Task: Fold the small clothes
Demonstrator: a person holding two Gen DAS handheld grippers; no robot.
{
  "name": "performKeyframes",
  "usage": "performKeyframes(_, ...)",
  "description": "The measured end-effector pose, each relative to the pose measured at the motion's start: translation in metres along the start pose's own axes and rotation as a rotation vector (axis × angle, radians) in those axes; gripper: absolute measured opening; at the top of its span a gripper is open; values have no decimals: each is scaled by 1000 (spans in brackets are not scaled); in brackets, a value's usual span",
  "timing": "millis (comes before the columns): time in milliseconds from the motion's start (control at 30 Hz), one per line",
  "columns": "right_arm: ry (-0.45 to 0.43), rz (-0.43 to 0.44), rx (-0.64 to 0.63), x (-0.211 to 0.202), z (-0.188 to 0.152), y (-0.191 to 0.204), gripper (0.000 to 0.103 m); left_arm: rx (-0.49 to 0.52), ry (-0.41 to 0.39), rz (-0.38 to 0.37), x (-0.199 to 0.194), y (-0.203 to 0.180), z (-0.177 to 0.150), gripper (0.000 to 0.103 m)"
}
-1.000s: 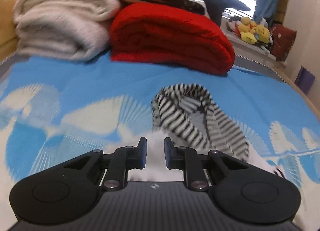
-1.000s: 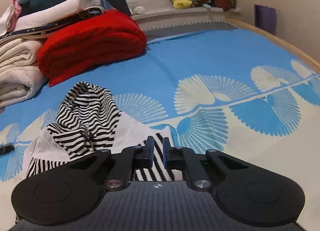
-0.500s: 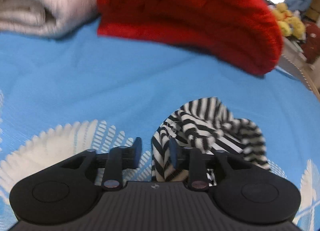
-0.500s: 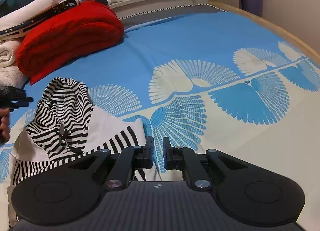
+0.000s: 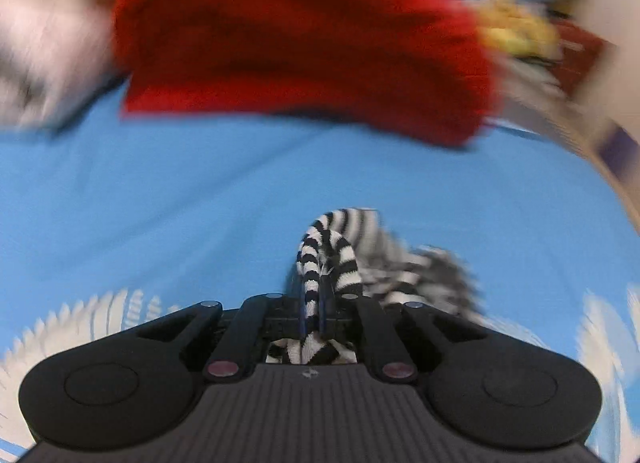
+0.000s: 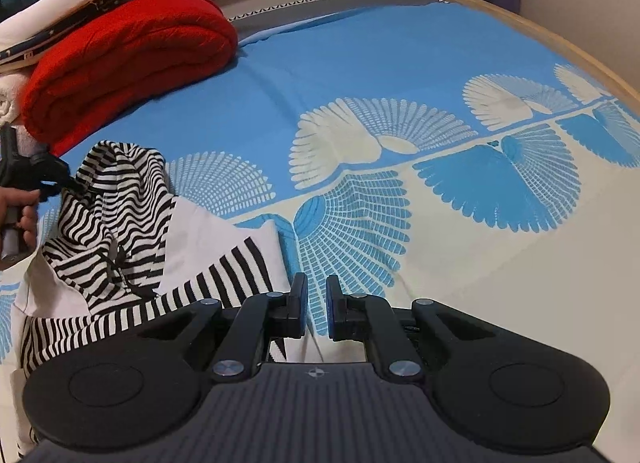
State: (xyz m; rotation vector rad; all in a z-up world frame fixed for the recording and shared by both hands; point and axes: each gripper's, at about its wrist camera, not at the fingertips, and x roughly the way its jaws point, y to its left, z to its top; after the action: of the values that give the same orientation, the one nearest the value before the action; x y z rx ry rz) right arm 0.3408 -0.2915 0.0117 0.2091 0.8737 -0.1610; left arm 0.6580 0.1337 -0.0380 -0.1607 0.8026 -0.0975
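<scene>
Left wrist view, left gripper (image 5: 315, 315) fingers pinching the hood edge of a black-and-white striped hoodie (image 6: 120, 223) lying on the blue patterned bed (image 6: 360, 63), right gripper (image 6: 316, 313) fingers sitting slightly apart, gripping nothing, near a folded red blanket (image 6: 124, 59).

Striped hoodie (image 6: 120, 223) crumpled on bed, hood edge lifted
</scene>
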Motion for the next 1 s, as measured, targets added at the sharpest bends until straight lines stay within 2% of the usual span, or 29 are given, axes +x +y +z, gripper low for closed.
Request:
performKeyframes(67,-14,0,7,-5,2,-3,9,155,-85,-132,-62,-27,-24,5)
performKeyframes(167,-33,-3,20,-13,3,-8,9,396,-164,-312,-165,-61,-89,5)
performKeyframes(233,-46,-5,36,-18,4,-12,9,529,-117,-422,-230,-74,-148,5)
performKeyframes(333,-76,-6,71,-29,3,-18,9,622,77,-520,-290,-73,-225,12)
performKeyframes(367,-87,-5,78,-33,2,-18,9,606,117,-513,-304,-68,-241,13)
performKeyframes(400,-99,-1,83,-37,1,-17,10,529,135,-477,-316,-60,-249,21)
performKeyframes(433,-106,4,86,-39,1,-16,10,429,132,-441,-322,-50,-249,26)
performKeyframes(500,-111,31,90,-44,-2,-13,11,151,89,-360,-330,-26,-246,37)
performKeyframes(567,-99,72,86,-45,-5,-7,14,-114,96,-276,-316,-3,-245,37)
performKeyframes(667,-42,168,93,-40,-12,4,20,-286,167,-138,-280,13,-247,37)
performKeyframes(700,-10,204,101,-36,-15,7,21,-339,202,-137,-268,12,-251,37)
performKeyframes(767,74,273,114,-25,-20,16,25,-429,247,-175,-249,16,-256,37)
performKeyframes(800,122,302,116,-18,-24,20,27,-443,256,-170,-243,24,-254,37)
performKeyframes(867,210,351,121,-5,-32,31,28,-417,254,-156,-239,15,-255,37)
performKeyframes(1000,372,407,144,19,-52,54,30,-376,298,-209,-210,0,-266,37)
